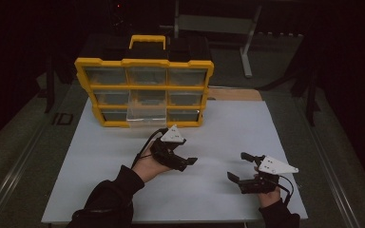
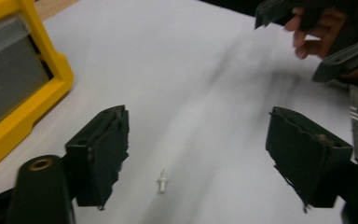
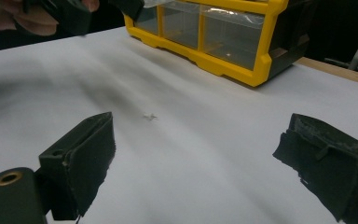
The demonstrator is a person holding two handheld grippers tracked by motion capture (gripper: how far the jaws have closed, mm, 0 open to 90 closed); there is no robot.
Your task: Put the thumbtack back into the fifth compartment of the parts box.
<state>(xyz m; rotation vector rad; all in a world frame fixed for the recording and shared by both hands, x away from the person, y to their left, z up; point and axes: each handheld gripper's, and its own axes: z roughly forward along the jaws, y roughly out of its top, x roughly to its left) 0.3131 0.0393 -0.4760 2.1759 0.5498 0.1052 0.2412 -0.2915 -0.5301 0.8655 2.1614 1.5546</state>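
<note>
Down at the left gripper (image 2: 193,158), the jaws stand spread with nothing pinched; a small white peg (image 2: 162,180) lies on the white board (image 2: 182,70) between them, touched by neither. Off to the side, the right gripper (image 3: 193,158) is spread too, empty. Behind stands a yellow drawer box (image 1: 144,85), one clear drawer (image 1: 146,114) pulled out.

- Drawer organizer (image 1: 144,88) upright at the far edge of the white board (image 1: 228,128), one drawer (image 1: 146,115) pulled out toward the near side
- Small peg (image 2: 162,180), possibly a plastic pin, lying on the board between left gripper (image 1: 183,160) and right gripper (image 1: 241,167), apart from both
- Left gripper nearer the organizer; right gripper toward the near right corner
</note>
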